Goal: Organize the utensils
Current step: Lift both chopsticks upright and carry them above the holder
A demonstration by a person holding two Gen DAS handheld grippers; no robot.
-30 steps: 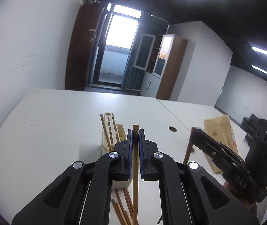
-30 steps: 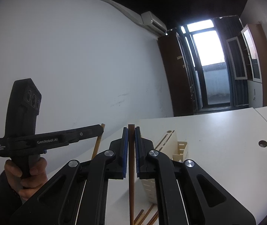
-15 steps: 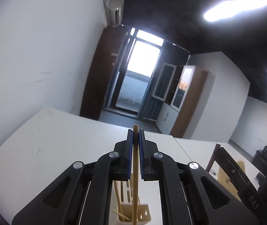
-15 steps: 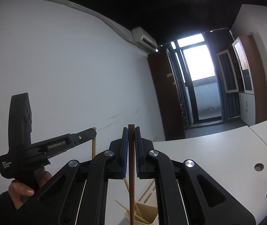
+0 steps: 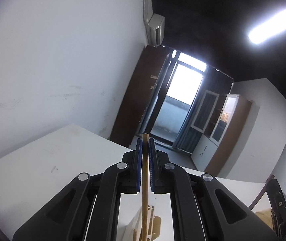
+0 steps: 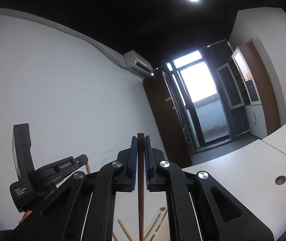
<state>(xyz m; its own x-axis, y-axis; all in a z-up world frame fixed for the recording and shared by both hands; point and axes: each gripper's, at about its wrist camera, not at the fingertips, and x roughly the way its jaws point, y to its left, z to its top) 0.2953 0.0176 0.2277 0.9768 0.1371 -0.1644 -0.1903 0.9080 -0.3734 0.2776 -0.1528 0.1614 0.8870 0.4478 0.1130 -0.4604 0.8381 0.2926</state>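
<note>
Both grippers clamped on chopsticks, lifted over holder.

Left gripper pinching light chopstick, right gripper pinching dark chopstick; raised and tilted up since a second ago (holder now directly below), so insertion likely next.

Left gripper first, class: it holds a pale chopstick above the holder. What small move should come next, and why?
Probably lower it. The left gripper is shut on the pale chopstick, upright, its lower end over the slotted cream holder but seemingly not inside, so easing it down should seat it.
</note>
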